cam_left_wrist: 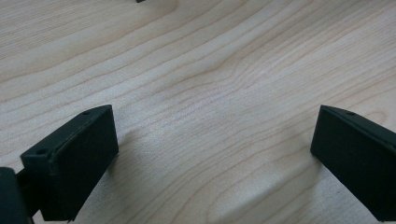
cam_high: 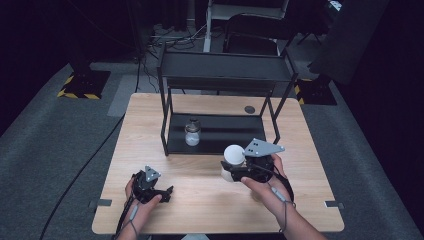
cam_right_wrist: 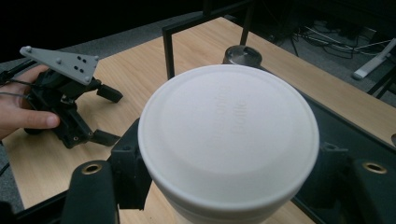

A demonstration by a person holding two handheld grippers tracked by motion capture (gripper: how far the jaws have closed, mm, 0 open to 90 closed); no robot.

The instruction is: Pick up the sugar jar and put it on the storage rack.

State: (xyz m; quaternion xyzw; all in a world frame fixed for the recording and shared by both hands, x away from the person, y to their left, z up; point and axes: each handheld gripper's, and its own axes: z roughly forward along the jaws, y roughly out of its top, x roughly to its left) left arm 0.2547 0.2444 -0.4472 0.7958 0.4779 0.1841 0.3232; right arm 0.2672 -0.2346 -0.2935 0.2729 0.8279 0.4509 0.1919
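White lidded container (cam_right_wrist: 229, 140) clamped in right tongs (cam_right_wrist: 224, 186); left tongs (cam_left_wrist: 210, 158) wide over bare wood.

The white container (cam_right_wrist: 229, 140) is running off the bottom edge of the right gripper view and is hiding most of the glass jar (cam_right_wrist: 242, 55) behind it. Embossed lettering on its lid is reading too faint to make out. The jar's contents (cam_high: 192, 140) are appearing too small to identify.

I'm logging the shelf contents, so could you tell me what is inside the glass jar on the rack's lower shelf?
The glass jar holds something white in its lower part; its dark lid covers the top.
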